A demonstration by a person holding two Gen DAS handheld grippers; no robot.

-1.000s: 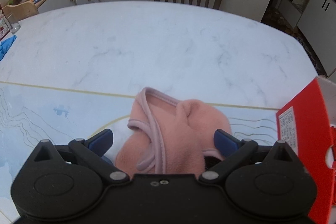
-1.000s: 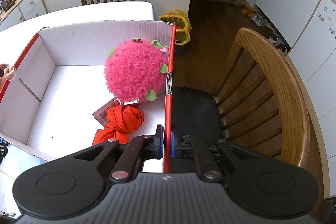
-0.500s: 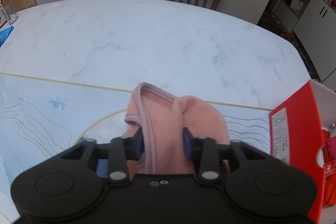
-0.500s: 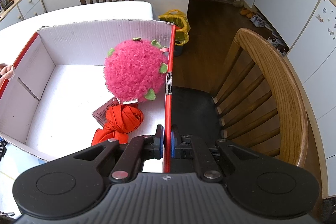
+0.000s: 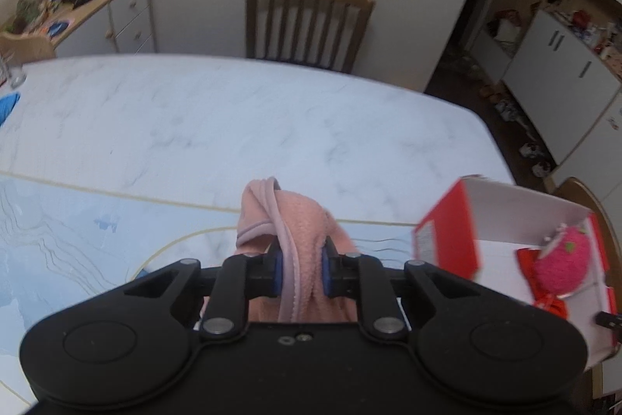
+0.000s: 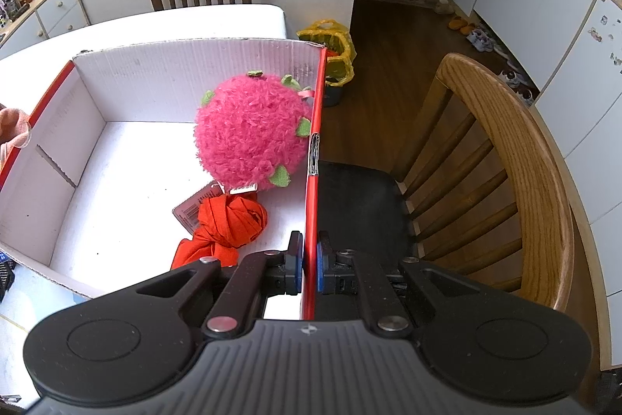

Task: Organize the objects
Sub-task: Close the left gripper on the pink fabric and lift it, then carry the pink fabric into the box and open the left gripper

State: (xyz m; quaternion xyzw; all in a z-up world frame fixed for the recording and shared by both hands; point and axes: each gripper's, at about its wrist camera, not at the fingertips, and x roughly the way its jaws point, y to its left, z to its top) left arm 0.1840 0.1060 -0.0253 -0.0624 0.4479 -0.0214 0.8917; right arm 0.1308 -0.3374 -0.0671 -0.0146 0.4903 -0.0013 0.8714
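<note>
Soft pink cloth point(image 5: 299, 220) hangs bunched in the left gripper point(image 5: 299, 273), whose jaws are closing on its thick middle. It looks light and floppy. Right gripper point(image 6: 309, 265) pinches the box point(image 6: 163, 72) wall, at 3 o'clock from the cloth.

we read no text anywhere, white label on the red box point(image 5: 447, 232) too blurred to make out, sticker strip on the box's right wall point(image 6: 313, 154) illegible, tag under the pink plush ball point(image 6: 248, 135) too small to read
</note>
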